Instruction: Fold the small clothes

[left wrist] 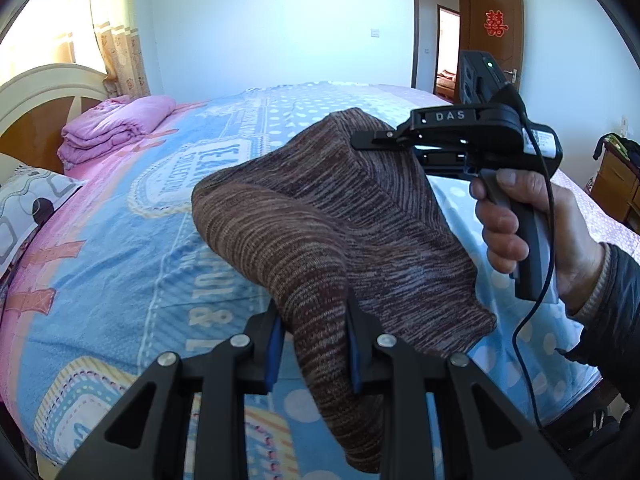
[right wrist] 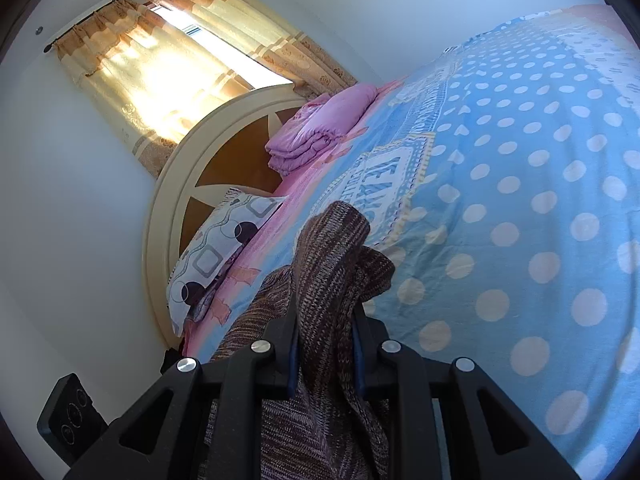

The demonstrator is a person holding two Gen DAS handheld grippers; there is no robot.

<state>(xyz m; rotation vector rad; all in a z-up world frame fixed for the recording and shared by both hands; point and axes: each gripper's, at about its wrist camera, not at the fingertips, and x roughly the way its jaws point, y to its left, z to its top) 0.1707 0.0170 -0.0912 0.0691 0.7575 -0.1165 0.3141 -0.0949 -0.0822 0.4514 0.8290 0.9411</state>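
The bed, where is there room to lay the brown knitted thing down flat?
The bed is bare across its blue dotted middle, ahead of the brown knit garment. It's crowded only near the headboard: the folded pink blanket and the patterned pillow.

Bedroom: pale walls (left wrist: 280, 20), sunlit curtained window (right wrist: 160, 68), cream headboard (right wrist: 176, 184), bed (left wrist: 120, 248) in blue-pink sheet, open brown door (left wrist: 496, 32).
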